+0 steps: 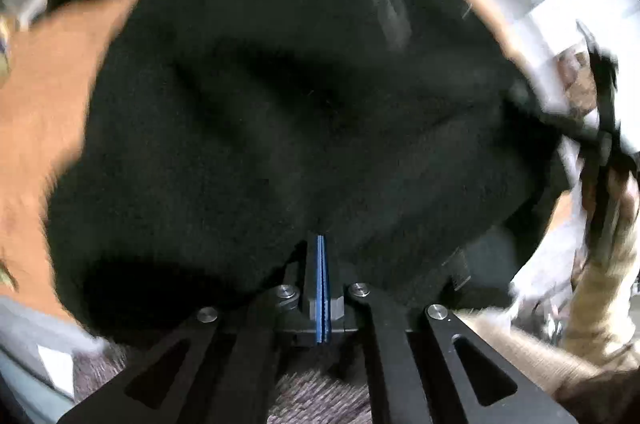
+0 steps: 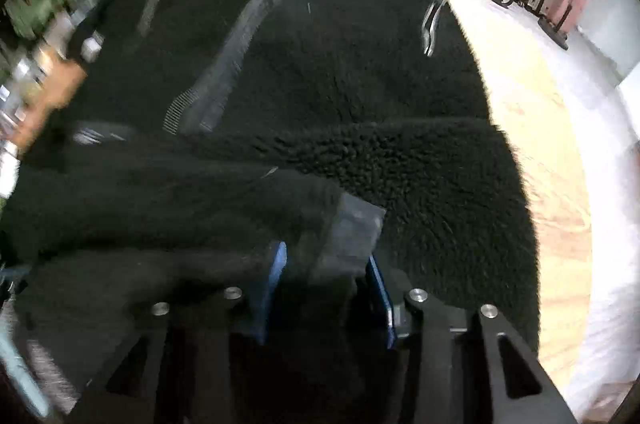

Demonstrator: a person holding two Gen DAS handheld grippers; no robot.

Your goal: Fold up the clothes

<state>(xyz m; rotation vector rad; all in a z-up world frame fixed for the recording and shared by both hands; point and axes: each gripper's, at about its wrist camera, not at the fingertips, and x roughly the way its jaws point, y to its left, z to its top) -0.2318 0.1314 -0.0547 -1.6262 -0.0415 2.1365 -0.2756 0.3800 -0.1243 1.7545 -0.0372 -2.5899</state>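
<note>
Black fleece jacket: fuzzy, rumpled, zipper showing, spread on wooden table.
Left gripper: pads pressed together at the fleece edge.
Right gripper: jaws apart, grey cuff between.

Each camera sat just behind its own gripper and looked steeply down along the two fingers. The left view hung close over the black fleece, with its gripper at the bottom edge and the table off to that gripper's left. The right view was equally near above the same fleece, beyond its gripper; the table lay to that gripper's right. Both views shared fleece and table.
</note>
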